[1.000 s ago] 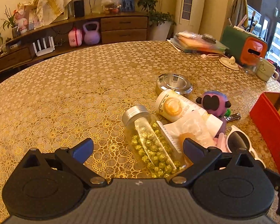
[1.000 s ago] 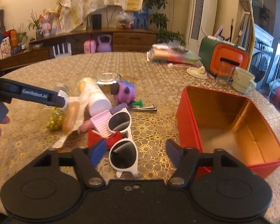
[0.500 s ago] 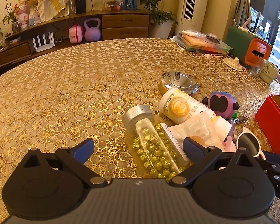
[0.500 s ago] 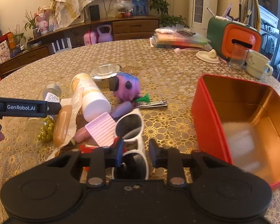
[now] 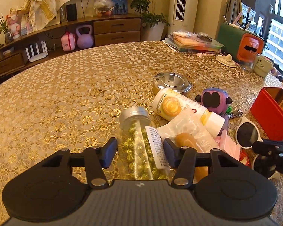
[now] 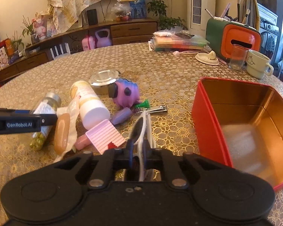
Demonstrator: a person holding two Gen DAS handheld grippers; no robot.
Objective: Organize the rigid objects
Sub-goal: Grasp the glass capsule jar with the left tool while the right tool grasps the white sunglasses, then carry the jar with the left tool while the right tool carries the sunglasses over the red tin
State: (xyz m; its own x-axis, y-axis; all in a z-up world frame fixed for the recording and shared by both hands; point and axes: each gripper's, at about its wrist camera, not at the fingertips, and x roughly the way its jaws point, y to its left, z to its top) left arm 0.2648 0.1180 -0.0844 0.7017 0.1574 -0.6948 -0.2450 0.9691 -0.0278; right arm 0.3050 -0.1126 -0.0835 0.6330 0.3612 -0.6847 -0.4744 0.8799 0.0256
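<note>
table (image 5: pixel 69 98): big and round, with a gold lace cloth. all the things sit on it.
tin (image 6: pixel 241 116): red outside, gold inside, lid off, nothing inside that i can see. in the right view it sits at about 2 o'clock from the right tongs, very near.
white bottle (image 5: pixel 181 109): lies on its side at 1 o'clock from the left tongs, flat end toward them.
jar (image 5: pixel 141 143): see-through, full of small gold balls, silver cap. it lies on its side. its long way runs from the left tongs out to 12 o'clock, cap far away.
glasses (image 6: pixel 141 130): white frame, dark lenses. they stand on edge and point out to 12 o'clock from the right tongs.
left tongs (image 5: pixel 139 151): spread apart, one finger on each side of the jar. the blue pads are close to the glass, but i cannot tell if they touch it.
right tongs (image 6: pixel 136 150): pressed together, pinching the glasses frame. the glasses look lifted a bit off the cloth, i think.
small things: a purple toy (image 6: pixel 125 94), a pink comb (image 6: pixel 105 135), a nail clipper (image 6: pixel 157 109), and a silver dish (image 6: pixel 103 79) sit in the pile between the two tongs.
what matters next: the tin is on the right side, and the right tongs are the near ones. i think the glasses go there with a short swing to 2 o'clock. the jar is lined up the long way between the left fingers, so a squeeze should catch its round sides.
</note>
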